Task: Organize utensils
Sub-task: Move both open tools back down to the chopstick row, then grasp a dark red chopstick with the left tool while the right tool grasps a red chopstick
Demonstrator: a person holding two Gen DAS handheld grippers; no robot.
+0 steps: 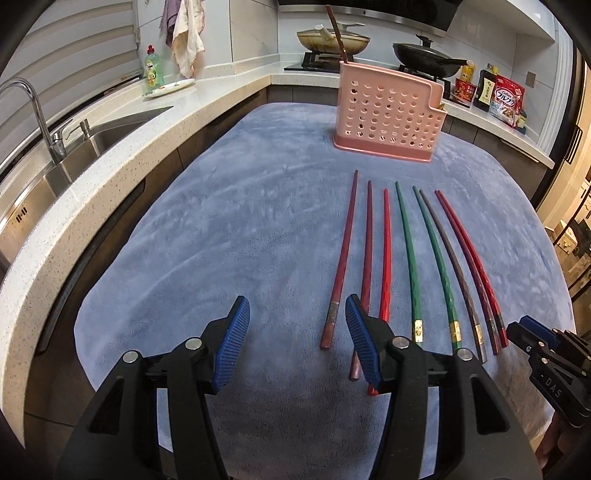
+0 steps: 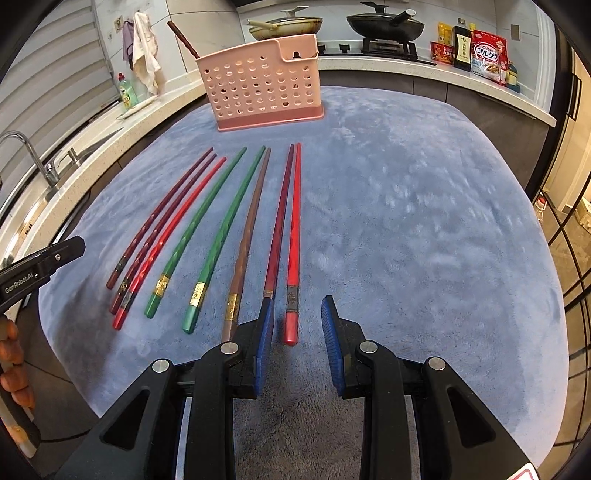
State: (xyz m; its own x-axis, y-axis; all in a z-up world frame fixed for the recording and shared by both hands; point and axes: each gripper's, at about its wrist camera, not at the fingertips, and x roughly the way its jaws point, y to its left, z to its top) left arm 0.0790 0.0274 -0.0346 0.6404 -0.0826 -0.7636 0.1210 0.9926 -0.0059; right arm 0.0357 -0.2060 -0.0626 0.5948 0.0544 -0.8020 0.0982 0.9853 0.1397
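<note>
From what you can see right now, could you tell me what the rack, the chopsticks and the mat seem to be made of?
Rack: probably moulded plastic, matt pink, with punched round holes.
Chopsticks: glossy lacquered, wood or resin, I cannot tell which; highlights along faceted shafts, metallic-looking bands near the ends.
Mat: soft plush fabric, blue-grey, with brushed nap marks.

Eight chopsticks side by side on cloth; holder behind, one chopstick apparently inside.

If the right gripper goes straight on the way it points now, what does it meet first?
Most likely the bright red chopstick, whose near end lies between the open jaws of the right gripper. How high the gripper is above the blue cloth is unclear.
</note>
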